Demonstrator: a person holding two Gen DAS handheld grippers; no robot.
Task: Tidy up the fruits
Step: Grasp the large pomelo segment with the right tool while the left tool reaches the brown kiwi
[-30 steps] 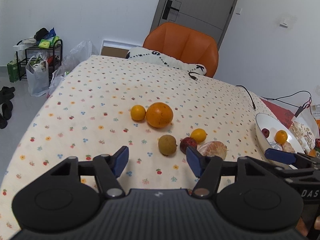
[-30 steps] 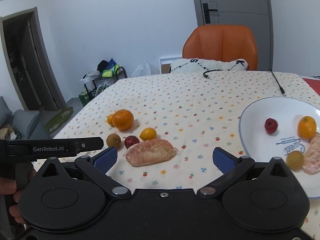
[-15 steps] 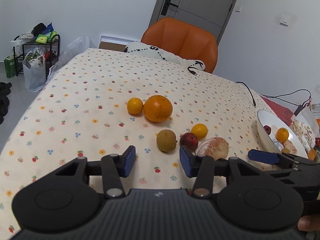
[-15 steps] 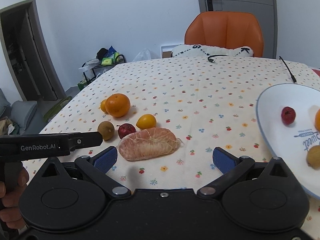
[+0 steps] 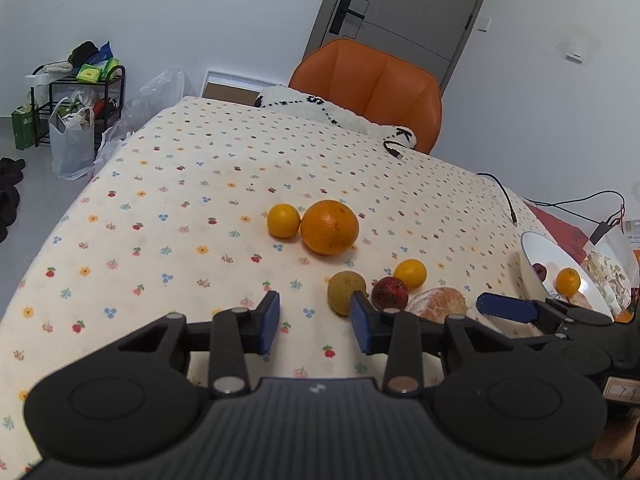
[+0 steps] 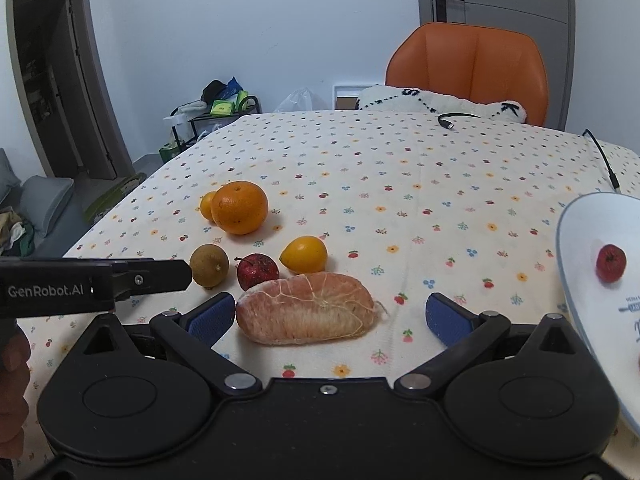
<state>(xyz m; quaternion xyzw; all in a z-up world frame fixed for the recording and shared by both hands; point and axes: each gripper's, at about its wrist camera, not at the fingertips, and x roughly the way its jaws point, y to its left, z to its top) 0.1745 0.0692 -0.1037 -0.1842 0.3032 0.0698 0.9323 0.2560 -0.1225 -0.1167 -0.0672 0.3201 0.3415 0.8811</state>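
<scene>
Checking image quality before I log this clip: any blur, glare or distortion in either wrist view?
Left wrist: sharp, fisheye curves the door, plate glossy. Right wrist: sharp, soft shadows under the peeled pomelo segment, plate cut off at the edge.

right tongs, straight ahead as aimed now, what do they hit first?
Most likely the peeled pomelo segment. It lies on the tablecloth directly ahead of the open right tongs, lengthwise between the two pads and closer to the left pad. Depth is unclear, but nothing sits nearer.

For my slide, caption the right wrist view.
Open right gripper straddles a peeled pomelo segment on the floral tablecloth, white plate alongside.
</scene>
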